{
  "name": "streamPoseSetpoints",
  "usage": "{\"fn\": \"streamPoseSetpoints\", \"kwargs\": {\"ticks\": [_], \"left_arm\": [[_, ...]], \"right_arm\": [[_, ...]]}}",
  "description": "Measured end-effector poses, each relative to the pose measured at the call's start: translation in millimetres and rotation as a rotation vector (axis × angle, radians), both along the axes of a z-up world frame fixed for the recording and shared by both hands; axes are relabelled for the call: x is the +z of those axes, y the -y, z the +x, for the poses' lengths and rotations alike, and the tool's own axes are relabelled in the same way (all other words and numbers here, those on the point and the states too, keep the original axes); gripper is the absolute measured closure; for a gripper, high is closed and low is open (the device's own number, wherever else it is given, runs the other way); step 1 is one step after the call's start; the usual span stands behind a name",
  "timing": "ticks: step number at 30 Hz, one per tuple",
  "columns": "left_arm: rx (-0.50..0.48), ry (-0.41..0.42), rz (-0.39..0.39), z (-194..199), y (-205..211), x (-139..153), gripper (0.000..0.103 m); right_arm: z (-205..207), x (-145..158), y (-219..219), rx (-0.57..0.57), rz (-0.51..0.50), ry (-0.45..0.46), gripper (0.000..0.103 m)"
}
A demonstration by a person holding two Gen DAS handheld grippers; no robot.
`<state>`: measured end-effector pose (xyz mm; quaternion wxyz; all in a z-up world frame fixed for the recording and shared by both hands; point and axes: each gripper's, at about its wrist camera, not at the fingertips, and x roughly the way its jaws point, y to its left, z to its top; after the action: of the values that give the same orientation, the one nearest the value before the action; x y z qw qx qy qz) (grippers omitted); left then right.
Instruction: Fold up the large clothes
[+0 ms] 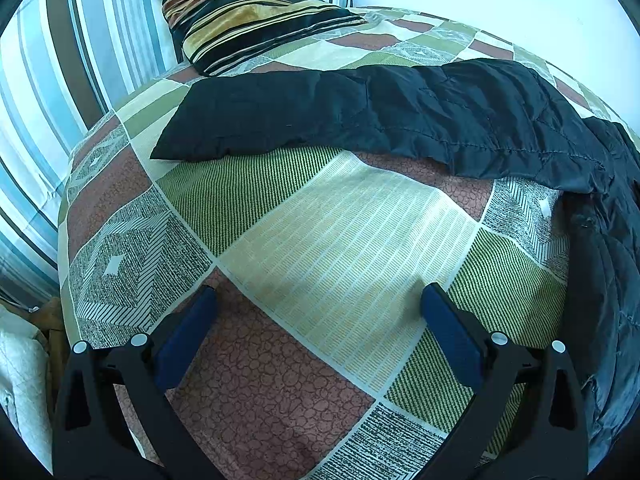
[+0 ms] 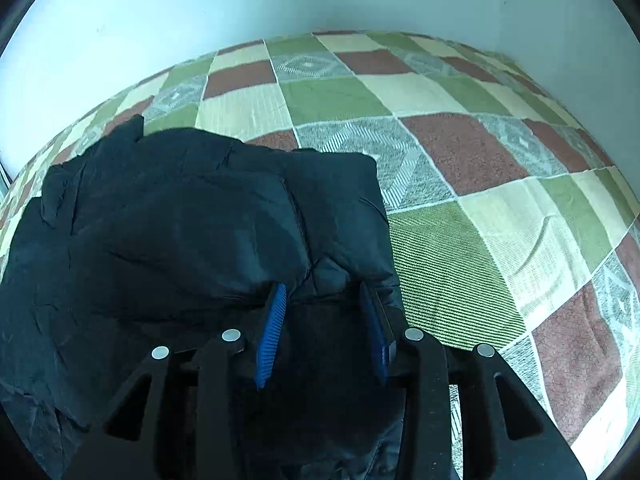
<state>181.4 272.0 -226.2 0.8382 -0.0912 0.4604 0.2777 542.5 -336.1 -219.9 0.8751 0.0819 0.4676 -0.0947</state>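
Observation:
A black quilted jacket [image 1: 400, 116] lies on the patchwork bedspread [image 1: 320, 220]. In the left wrist view one sleeve stretches across the bed toward the left, while the body bunches at the right edge. My left gripper [image 1: 320, 290] hovers over bare bedspread, short of the sleeve, with its jaws wide open and nothing between them. In the right wrist view the jacket [image 2: 180, 220] is a folded, puffy mass. My right gripper [image 2: 323, 286] points down at its near right corner. Its blue pads [image 2: 274, 328] stand apart, with dark fabric in the gap but not pinched.
A striped gold-and-black pillow [image 1: 240, 8] rests at the head of the bed beside a blue striped curtain [image 1: 48, 80]. A pale wall [image 2: 280, 0] runs along the far side. Bare bedspread [image 2: 500, 200] extends right of the jacket. The bed's left edge drops off near pale cloth [image 1: 20, 380].

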Motion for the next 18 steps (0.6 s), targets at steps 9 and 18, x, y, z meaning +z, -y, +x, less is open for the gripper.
{"fn": "streamPoseSetpoints", "kwargs": {"ticks": [9,18], "left_arm": [[0.0,0.003,-0.003,-0.1,-1.2,-0.6,0.002],[0.0,0.004,0.0,0.1,-1.0,-1.0,0.002]], "right_arm": [[-66.9,28.4,16.2,-0.049,-0.022,0.027,0.046],[-107.5,-1.0,11.3,-0.047,-0.109,-0.035,0.041]]}}
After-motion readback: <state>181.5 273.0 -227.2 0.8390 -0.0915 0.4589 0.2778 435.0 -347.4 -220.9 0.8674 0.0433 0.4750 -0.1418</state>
